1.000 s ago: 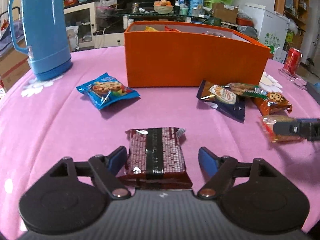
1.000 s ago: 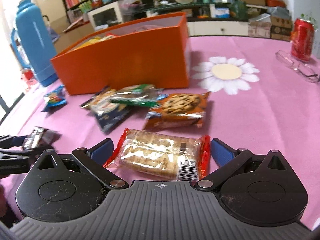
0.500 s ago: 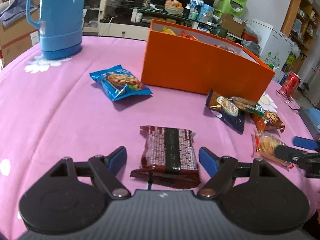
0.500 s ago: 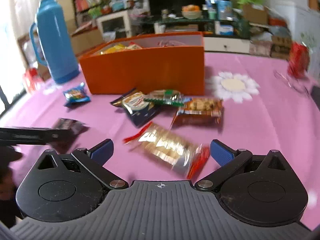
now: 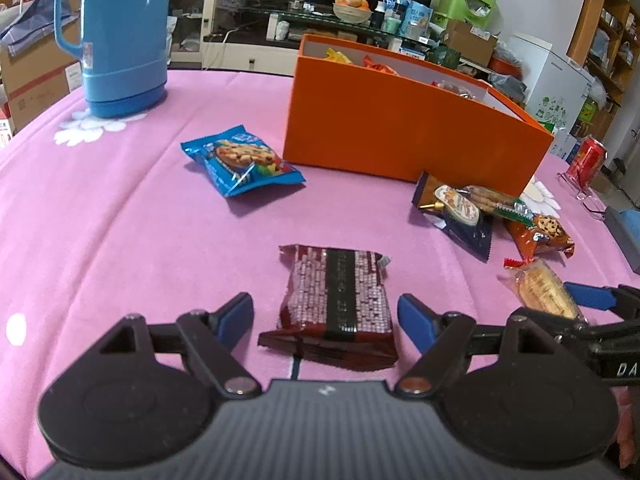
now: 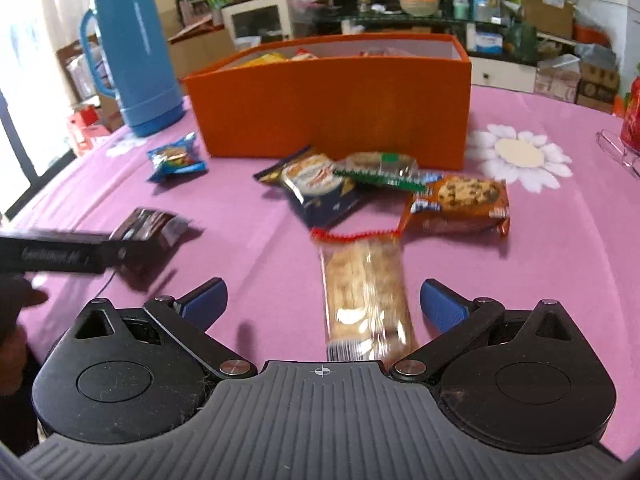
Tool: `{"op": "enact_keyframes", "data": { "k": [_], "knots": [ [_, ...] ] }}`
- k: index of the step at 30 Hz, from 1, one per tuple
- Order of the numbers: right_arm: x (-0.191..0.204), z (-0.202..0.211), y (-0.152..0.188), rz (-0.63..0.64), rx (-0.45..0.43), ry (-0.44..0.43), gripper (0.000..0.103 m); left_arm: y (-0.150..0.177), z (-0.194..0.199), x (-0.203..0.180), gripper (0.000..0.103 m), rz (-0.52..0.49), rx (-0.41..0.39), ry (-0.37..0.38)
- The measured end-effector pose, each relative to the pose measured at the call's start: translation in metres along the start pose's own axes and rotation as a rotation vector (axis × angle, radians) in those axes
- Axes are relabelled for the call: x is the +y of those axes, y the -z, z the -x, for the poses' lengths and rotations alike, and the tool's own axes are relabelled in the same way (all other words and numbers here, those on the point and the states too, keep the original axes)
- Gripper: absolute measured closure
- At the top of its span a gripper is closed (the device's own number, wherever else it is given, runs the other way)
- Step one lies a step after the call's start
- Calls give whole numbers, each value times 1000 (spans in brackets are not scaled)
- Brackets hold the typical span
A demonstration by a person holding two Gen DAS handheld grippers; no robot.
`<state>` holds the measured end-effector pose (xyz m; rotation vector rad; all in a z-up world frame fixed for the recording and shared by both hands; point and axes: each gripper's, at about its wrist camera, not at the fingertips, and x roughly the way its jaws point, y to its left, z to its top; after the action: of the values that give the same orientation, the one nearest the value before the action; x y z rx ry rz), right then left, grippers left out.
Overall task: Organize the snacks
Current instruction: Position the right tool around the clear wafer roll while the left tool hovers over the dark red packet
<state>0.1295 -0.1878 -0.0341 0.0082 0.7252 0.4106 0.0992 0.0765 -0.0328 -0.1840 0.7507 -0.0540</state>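
A dark red snack packet [image 5: 336, 304] lies flat on the pink tablecloth between the fingers of my left gripper [image 5: 326, 316], which is open with a gap on each side. My right gripper [image 6: 323, 306] is open too. A clear cracker packet with red ends [image 6: 366, 288] lies lengthwise between its blue pads [image 6: 442, 308] and touches neither. The orange box [image 6: 332, 108] stands behind and holds some snacks. A blue cookie packet [image 5: 240, 160], a dark blue packet [image 6: 320, 188], a green-edged packet [image 6: 376, 168] and an orange cookie packet [image 6: 456, 204] lie in front of it.
A tall blue thermos [image 5: 120, 36] stands at the far left of the table. A red can [image 5: 588, 156] and a pair of glasses [image 5: 580, 192] sit at the far right. The left gripper's arm [image 6: 60, 256] shows at the left of the right wrist view.
The cracker packet lay crosswise between the right fingers and now lies lengthwise. The right gripper has come nearer the left one. The left view has rolled a little; both grippers stayed open.
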Motion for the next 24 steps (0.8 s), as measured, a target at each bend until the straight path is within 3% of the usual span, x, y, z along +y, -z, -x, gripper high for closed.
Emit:
{"op": "enact_keyframes", "data": {
  "k": [2, 12, 14, 16, 21, 24],
  "knots": [
    [2, -5, 0, -8, 17, -28, 11, 0, -1, -2, 23, -6, 4, -12],
    [19, -12, 18, 144, -12, 40, 10, 3, -6, -18, 20, -98, 22, -90],
    [16, -9, 21, 138, -33, 32, 10, 4, -6, -19, 20, -106, 22, -93],
    [14, -9, 16, 131, 1, 49, 11, 4, -8, -21, 20, -114, 24, -101],
    [-4, -1, 9, 15, -16, 10, 11, 3, -10, -24, 19, -124, 24, -109],
    [1, -5, 13, 53, -2, 24, 10, 2, -12, -27, 19, -123, 17, -113]
  ]
}}
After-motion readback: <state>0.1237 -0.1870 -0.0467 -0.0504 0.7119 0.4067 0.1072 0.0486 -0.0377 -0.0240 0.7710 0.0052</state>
